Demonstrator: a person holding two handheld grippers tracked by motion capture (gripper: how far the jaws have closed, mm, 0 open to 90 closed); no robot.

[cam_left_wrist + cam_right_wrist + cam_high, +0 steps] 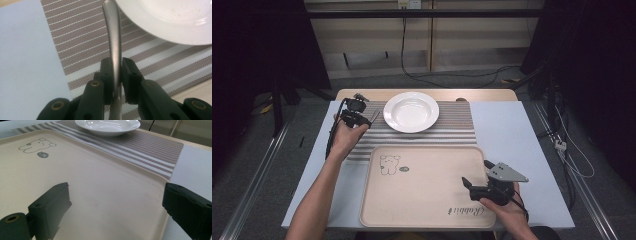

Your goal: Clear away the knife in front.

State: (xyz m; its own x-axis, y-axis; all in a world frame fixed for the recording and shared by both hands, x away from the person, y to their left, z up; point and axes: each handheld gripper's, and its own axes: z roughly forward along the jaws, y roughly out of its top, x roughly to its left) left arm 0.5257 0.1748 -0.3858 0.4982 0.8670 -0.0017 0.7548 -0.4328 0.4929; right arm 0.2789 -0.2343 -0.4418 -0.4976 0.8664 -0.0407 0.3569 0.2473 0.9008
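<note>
My left gripper (358, 118) sits at the left edge of the striped placemat (457, 127), just left of the white deep plate (411, 112). It is shut on the slim metal handle of a utensil (113, 37), which points toward the plate's rim (175, 22); the utensil's working end is hidden behind the jaws. In the high view the utensil (375, 117) appears as a thin sliver beside the plate. My right gripper (477, 174) hovers open over the near right corner of the beige tray (427, 185), with nothing between its jaws (116, 195).
The tray (87, 182) carries a small bear drawing (389, 164) and holds nothing. The placemat (150, 152) lies under the plate (107, 126) on a pale blue tabletop (507, 125). A floor with cables lies beyond the table's far edge.
</note>
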